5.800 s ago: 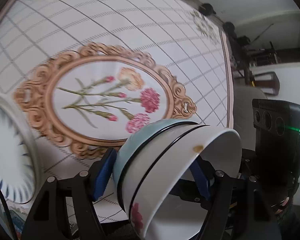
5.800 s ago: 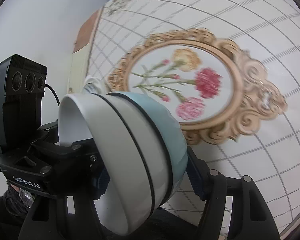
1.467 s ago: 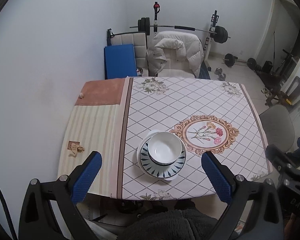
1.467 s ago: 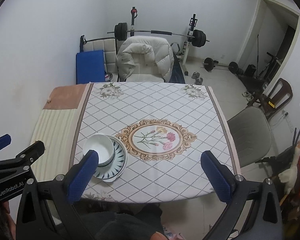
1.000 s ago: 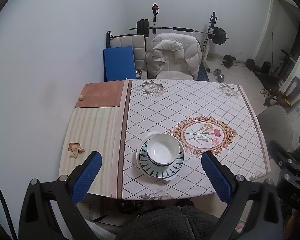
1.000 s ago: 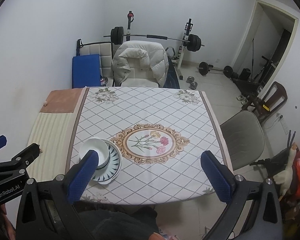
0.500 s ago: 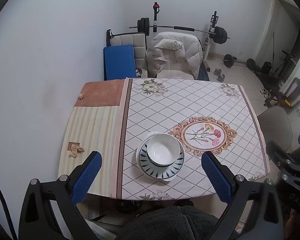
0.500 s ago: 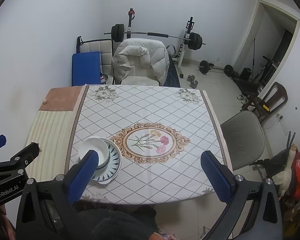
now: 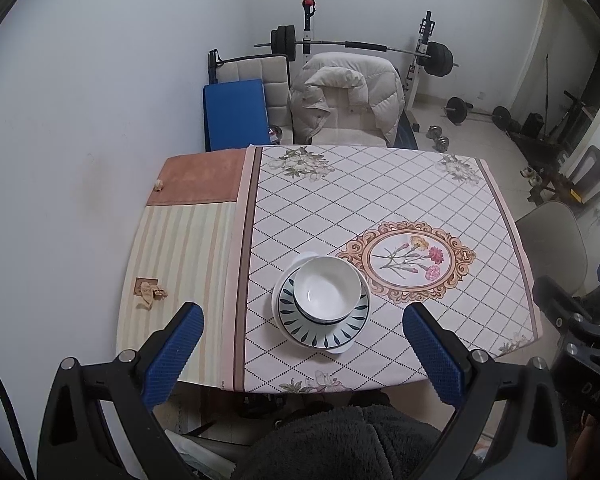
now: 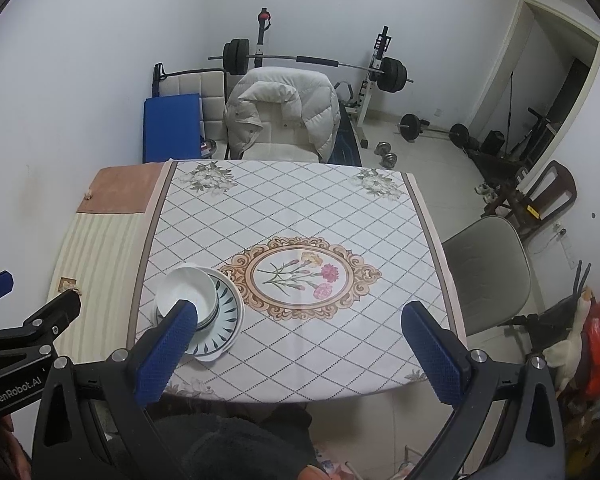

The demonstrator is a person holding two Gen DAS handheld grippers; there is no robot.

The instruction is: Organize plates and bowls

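Though both claws gape empty, right claw (image 10: 300,344) pad hides part of bowls (image 10: 188,294) on plates (image 10: 226,314).

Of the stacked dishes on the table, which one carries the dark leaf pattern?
The plate directly under the bowls; its rim shows dark leaf strokes, while the bowls and the plate beneath look plain white.

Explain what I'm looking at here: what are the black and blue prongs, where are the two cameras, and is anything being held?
No robot: a person holds a hand tool in each hand. Each tool has a fisheye camera looking out along its two blue-padded fingers. One picture is from the left claw, the other from the right claw. Both are open, empty and raised high above the table. On it sits one stack: bowls nested on plates, beside the flower medallion. Nothing is held.
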